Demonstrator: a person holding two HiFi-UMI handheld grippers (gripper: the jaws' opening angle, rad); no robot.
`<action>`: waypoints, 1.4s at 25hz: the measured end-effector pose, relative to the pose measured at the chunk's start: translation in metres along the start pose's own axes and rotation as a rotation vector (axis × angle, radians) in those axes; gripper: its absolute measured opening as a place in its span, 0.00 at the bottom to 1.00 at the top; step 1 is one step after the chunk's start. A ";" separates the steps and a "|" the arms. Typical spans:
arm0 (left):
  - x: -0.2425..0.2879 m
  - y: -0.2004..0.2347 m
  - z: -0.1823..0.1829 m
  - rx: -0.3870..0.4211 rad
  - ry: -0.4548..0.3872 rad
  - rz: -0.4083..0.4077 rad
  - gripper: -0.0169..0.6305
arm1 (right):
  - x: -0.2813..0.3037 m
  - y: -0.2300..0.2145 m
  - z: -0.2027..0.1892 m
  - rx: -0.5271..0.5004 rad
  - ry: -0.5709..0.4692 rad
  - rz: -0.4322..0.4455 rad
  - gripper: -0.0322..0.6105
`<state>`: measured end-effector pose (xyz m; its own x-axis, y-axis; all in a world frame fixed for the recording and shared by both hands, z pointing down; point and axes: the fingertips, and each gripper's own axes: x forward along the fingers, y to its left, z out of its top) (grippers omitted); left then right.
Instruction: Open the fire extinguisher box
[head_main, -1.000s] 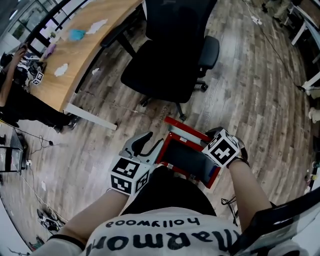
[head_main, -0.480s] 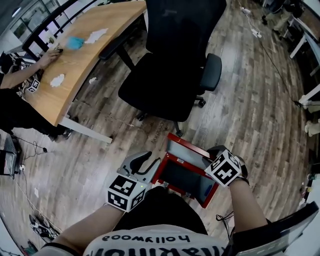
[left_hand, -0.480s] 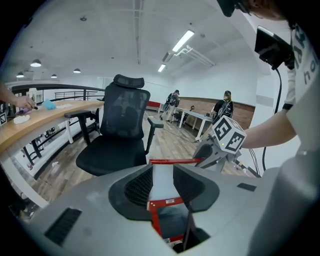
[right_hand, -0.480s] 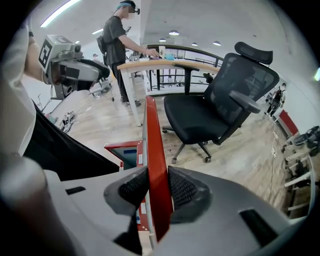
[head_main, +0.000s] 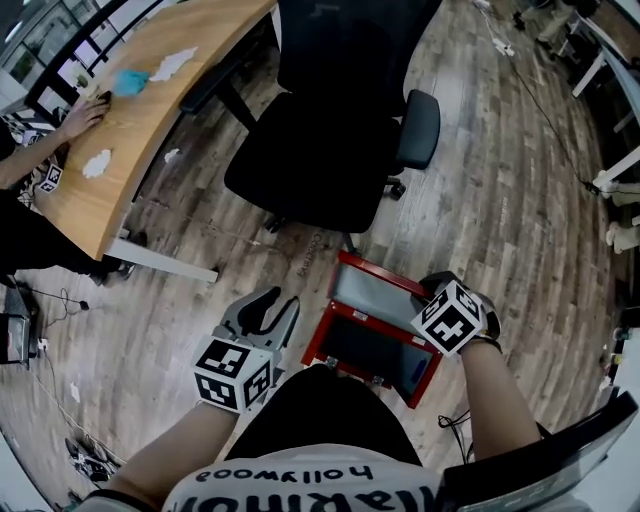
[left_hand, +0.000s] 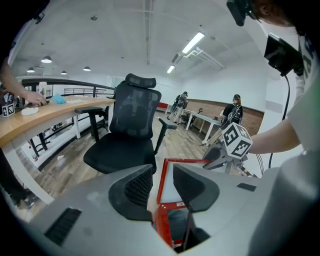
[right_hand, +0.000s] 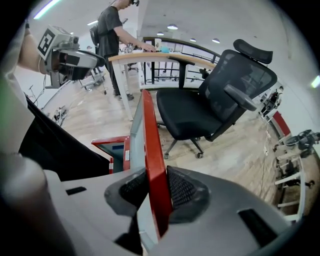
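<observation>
On an office's wood floor (head_main: 520, 200) the box (head_main: 370, 350) lies face-up, long axis crosswise, door (head_main: 375, 290) raised. Right fingers (right_hand: 182, 190), just closing, clamp the door; left fingers (left_hand: 137, 187), just narrowed, gape empty.

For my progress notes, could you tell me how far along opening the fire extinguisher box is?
Done: the lid is raised off the box. In hand: fingers of the right gripper have just been closing on its red edge. Left: swinging it fully open.

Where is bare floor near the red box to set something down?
Bare floor lies left of the fire extinguisher box, between the left gripper and the desk leg, and on the stretch right of the office chair. Crowded: the chair's base stands just beyond the box, the person's lap before it.
</observation>
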<state>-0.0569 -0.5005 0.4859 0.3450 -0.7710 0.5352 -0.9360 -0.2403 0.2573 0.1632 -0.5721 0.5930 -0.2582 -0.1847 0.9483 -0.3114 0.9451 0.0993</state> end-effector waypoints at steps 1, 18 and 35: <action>0.001 0.003 -0.002 -0.008 0.004 0.001 0.23 | 0.002 -0.002 0.001 0.002 0.008 -0.009 0.21; 0.032 0.008 -0.005 0.019 0.054 -0.079 0.23 | 0.026 -0.028 0.002 -0.048 -0.019 -0.038 0.20; 0.043 0.019 -0.019 0.024 0.106 -0.047 0.23 | 0.060 -0.055 -0.008 -0.050 -0.077 0.092 0.24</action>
<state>-0.0582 -0.5271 0.5286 0.3933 -0.6920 0.6054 -0.9194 -0.2899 0.2658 0.1721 -0.6326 0.6467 -0.3533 -0.1153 0.9284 -0.2377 0.9709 0.0301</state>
